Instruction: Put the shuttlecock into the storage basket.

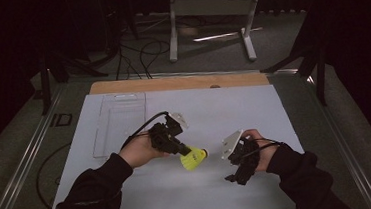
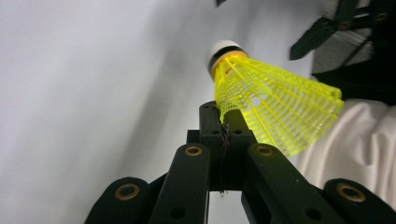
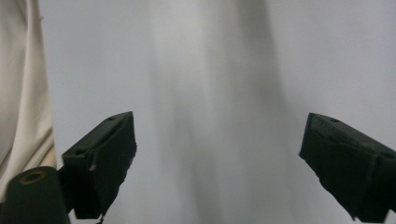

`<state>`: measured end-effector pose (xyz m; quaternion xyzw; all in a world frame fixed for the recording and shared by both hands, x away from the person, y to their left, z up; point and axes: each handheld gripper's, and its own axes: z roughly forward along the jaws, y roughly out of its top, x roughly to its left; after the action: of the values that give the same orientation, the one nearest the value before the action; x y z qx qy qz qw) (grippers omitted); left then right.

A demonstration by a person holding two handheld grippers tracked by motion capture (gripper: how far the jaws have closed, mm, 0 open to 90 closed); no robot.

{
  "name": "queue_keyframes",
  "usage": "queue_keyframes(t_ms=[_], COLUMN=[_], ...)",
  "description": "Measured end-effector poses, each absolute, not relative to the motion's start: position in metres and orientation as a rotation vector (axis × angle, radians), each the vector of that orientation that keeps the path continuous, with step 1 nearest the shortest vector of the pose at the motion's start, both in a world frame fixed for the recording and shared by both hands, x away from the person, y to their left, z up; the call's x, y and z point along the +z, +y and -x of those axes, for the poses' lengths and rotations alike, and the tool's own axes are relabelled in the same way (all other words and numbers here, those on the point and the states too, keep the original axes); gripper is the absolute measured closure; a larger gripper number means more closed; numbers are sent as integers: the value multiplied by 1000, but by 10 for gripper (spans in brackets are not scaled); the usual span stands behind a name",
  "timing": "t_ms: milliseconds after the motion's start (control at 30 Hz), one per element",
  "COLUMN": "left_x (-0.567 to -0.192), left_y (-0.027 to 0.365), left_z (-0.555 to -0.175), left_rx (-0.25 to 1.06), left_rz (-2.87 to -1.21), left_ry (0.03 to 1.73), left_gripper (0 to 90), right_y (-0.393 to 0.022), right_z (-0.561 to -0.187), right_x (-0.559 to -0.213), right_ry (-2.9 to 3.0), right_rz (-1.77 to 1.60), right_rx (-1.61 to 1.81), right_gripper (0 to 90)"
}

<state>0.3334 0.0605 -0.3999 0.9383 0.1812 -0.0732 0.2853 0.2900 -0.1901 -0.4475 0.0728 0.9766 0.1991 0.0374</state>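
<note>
i hold a yellow shuttlecock (image 1: 194, 158) in the left tongs (image 1: 181, 150) just above the white table (image 1: 224, 106), close to the middle of the sheet and toward six o'clock from its centre. in the left gripper view the jaws are pinched tight on the edge of the mesh skirt (image 2: 275, 107), with the white cork tip (image 2: 223, 49) pointing away from the camera. in the high view the shuttlecock lies roughly level, its tip toward three o'clock, aimed at my other hand.

the right tongs (image 1: 239, 173) sit at about three o'clock from the shuttlecock, apart from it, with the jaws spread wide and nothing between them; the right gripper view looks past both black pads (image 3: 105, 154) onto bare table. a clear tray (image 1: 119, 122) lies at about ten o'clock from the left hand (image 1: 139, 150), flat on the sheet and apparently empty.

as i read it, the step in hand is carrying the shuttlecock with the left tongs alone, the right side standing free. the next move, i judge, calls for taking it on to a resting place, perhaps the tray, while keeping the thin mesh from slipping out of a grip that bites only its rim; the light skirt could crumple if squeezed harder.
</note>
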Motion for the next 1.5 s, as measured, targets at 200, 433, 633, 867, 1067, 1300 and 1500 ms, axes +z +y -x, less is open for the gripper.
queue_keyframes(t_ms=[200, 433, 633, 867, 1067, 1300, 1500], left_x=[-391, -379, -371, -368, -371, -371, -373], left_y=[78, 100, 117, 144, 157, 168, 188], left_z=[-338, -345, -350, -361, -367, -369, -376], left_rx=[-106, 16, 79, 176, 219, 261, 286], left_rz=[-2500, -2479, -2434, -2370, -2328, -2294, -2244], left_ry=[565, 663, 741, 908, 997, 1060, 1166], left_gripper=[900, 900, 900, 900, 900, 900, 900], right_y=[-201, -210, -217, -226, -232, -234, -240], right_z=[-290, -288, -287, -283, -280, -277, -273], right_x=[-444, -438, -437, -445, -444, -447, -454], right_ry=[2943, 2875, 2818, 2730, 2647, 2641, 2598], right_rz=[-289, -343, -405, -469, -531, -556, -602], right_rx=[661, 734, 778, 825, 907, 894, 899], right_gripper=[105, 104, 103, 96, 96, 96, 96])
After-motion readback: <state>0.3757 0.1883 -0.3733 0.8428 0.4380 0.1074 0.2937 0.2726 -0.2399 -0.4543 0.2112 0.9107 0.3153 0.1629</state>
